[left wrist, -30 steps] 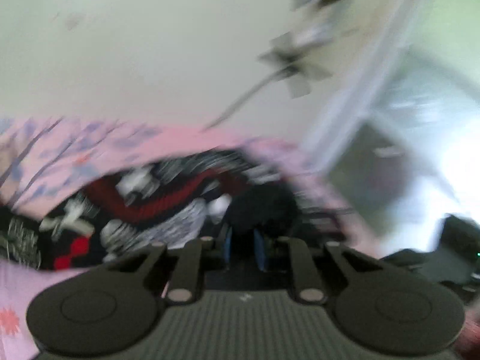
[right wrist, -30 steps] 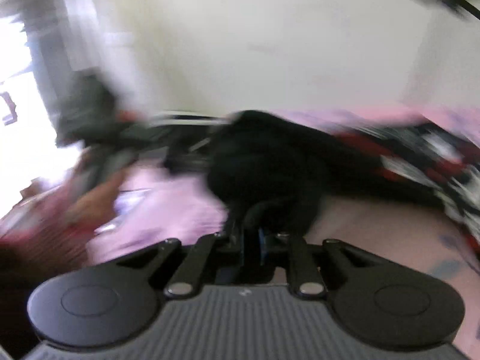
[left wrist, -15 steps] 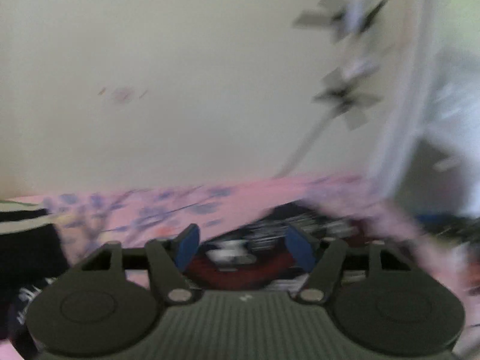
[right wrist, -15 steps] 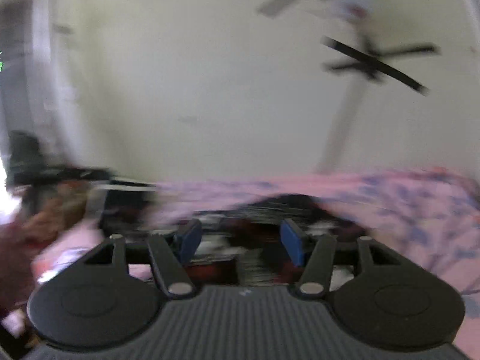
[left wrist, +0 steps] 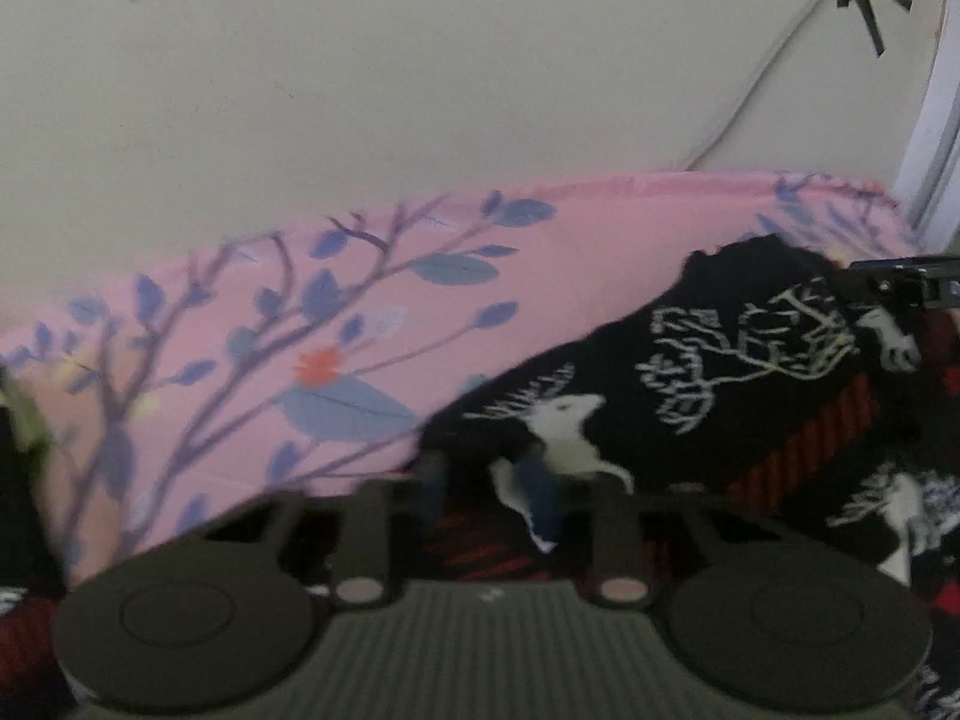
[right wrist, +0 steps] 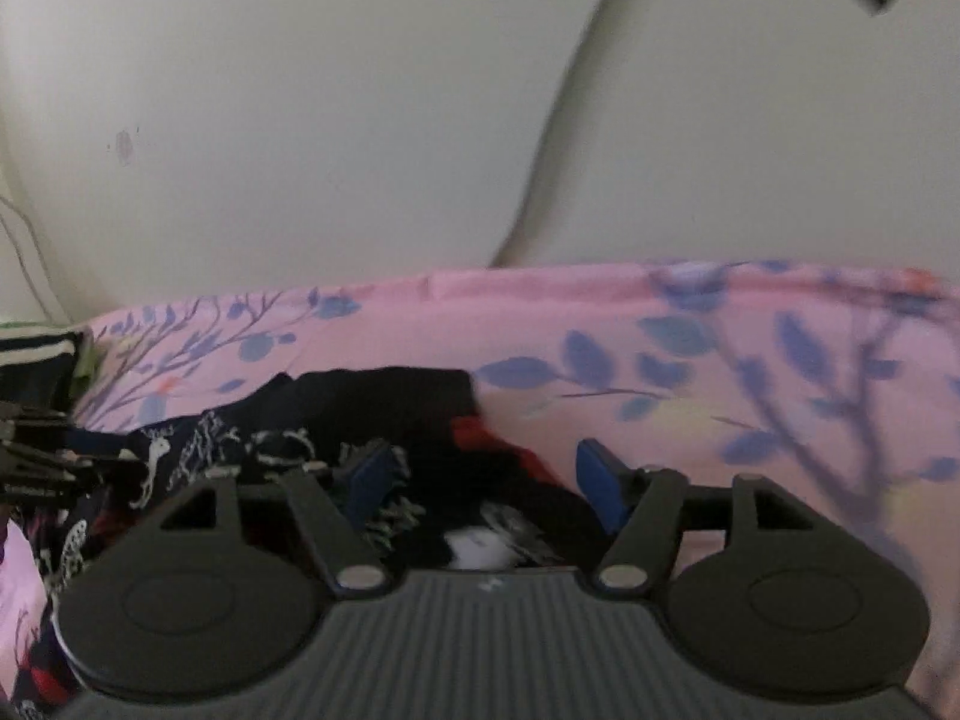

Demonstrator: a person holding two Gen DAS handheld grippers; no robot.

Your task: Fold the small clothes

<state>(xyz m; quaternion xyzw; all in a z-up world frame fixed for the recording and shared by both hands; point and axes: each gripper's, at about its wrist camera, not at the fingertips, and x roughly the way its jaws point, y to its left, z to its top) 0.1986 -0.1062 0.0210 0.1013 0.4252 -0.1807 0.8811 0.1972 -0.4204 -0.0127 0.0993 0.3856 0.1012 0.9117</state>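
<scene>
A black garment (left wrist: 720, 372) printed with white deer and trees and red stripes lies crumpled on a pink floral bedsheet (left wrist: 300, 330). My left gripper (left wrist: 485, 486) is at its left edge, and its jaws are closing with a fold of the black cloth pinched between the blue pads. In the right wrist view the same garment (right wrist: 384, 396) lies under my right gripper (right wrist: 486, 477). Its jaws are opening wide, the cloth lies between the pads, and they do not press on it. Each gripper shows at the edge of the other's view.
The pink sheet (right wrist: 720, 360) runs back to a cream wall (left wrist: 420, 90). A black-and-white striped cloth (right wrist: 36, 348) lies at the far left of the right wrist view. A white door frame (left wrist: 936, 120) stands at the right.
Both grippers let go of dark cloth, swung across and tipped down onto the patterned garment. The left jaws opened and then closed on its edge. The right jaws opened and stay wide.
</scene>
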